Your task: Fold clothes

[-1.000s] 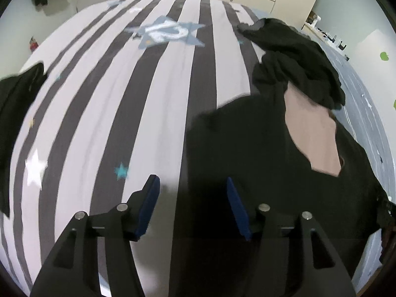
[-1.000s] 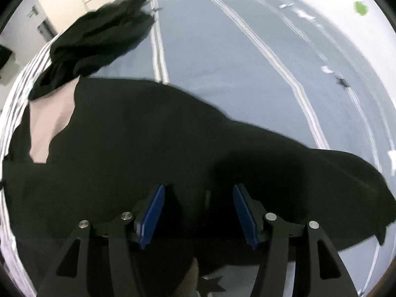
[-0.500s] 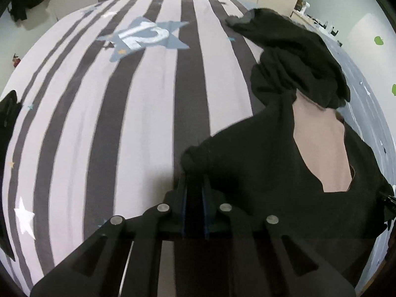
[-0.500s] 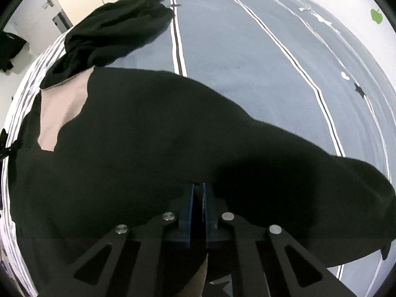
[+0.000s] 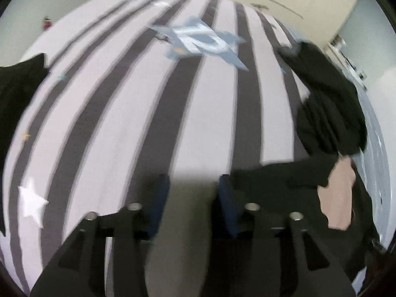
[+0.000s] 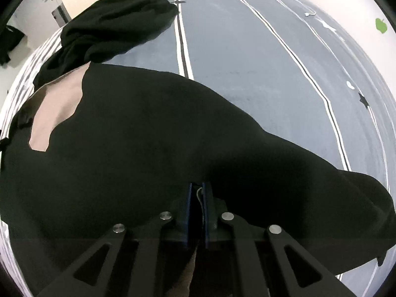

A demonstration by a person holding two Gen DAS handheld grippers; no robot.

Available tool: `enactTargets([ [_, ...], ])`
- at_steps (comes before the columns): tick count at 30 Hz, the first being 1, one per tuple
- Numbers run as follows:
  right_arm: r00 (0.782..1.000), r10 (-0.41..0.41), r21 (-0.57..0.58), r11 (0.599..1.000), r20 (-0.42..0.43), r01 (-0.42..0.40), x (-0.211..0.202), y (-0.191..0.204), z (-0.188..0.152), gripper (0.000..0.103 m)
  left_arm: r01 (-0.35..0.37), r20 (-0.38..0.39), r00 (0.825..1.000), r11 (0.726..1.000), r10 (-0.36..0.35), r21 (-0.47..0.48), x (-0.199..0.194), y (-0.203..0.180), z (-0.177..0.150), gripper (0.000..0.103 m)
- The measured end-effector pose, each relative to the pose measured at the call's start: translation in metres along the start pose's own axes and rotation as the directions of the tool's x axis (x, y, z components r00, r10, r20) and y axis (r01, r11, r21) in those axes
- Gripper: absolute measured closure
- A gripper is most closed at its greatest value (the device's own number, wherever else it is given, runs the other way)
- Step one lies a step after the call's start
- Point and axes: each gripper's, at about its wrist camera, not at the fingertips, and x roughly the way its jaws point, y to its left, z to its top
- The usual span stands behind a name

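Left gripper: jaws opening, nothing between them now but striped sheet; half a second back they were pinched shut on the edge of the black garment, so that edge has been let go; the gripper has slid sideways off the cloth, which now lies just right of the right-hand finger, beside it rather than in the gap; frame blurred from the move.

Right gripper: jaws nearly closed and easing apart a little; dark fabric of the black garment still sits between the pads, with a pale thread or tag showing in the slit; a second ago they stood wide over the same spot, then clamped; reads as still gripping.

Garment spread across the bed, straddling the striped sheet and the grey-blue cover; pinkish patch exposed at its far left; a second dark heap lies beyond it.

Judged: one side placed and released, other side still in hand; fold not finished.
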Motion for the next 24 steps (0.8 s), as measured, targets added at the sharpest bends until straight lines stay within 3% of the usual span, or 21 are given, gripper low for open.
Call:
enactTargets([
  [2, 1.000, -0.007, 0.006, 1.000, 0.007, 0.007, -0.003, -0.005, -0.002, 0.083, -0.004, -0.002, 1.000, 1.000, 0.004, 0.024, -0.008, 0.006, 0.000, 0.056],
  [6, 0.999, -0.011, 0.026, 1.000, 0.030, 0.010, -0.018, -0.017, -0.008, 0.079, 0.031, -0.019, 0.999, 0.997, -0.030, 0.070, -0.033, 0.008, -0.021, 0.056],
  [13, 0.999, 0.032, 0.032, 0.999, 0.033, -0.033, -0.039, -0.016, -0.035, 0.079, 0.063, -0.119, 0.992, 0.990, -0.048, 0.127, -0.061, 0.004, -0.124, 0.056],
  [18, 0.999, 0.042, 0.003, 0.999, 0.018, -0.042, -0.038, -0.004, -0.055, 0.079, 0.075, -0.150, 0.987, 0.987, -0.053, 0.145, -0.069, 0.002, -0.175, 0.056],
  [24, 0.999, 0.042, 0.002, 0.999, 0.010, -0.042, -0.036, -0.002, -0.061, 0.079, 0.033, -0.146, 0.989, 0.983, -0.007, 0.178, -0.051, -0.018, -0.187, 0.056],
])
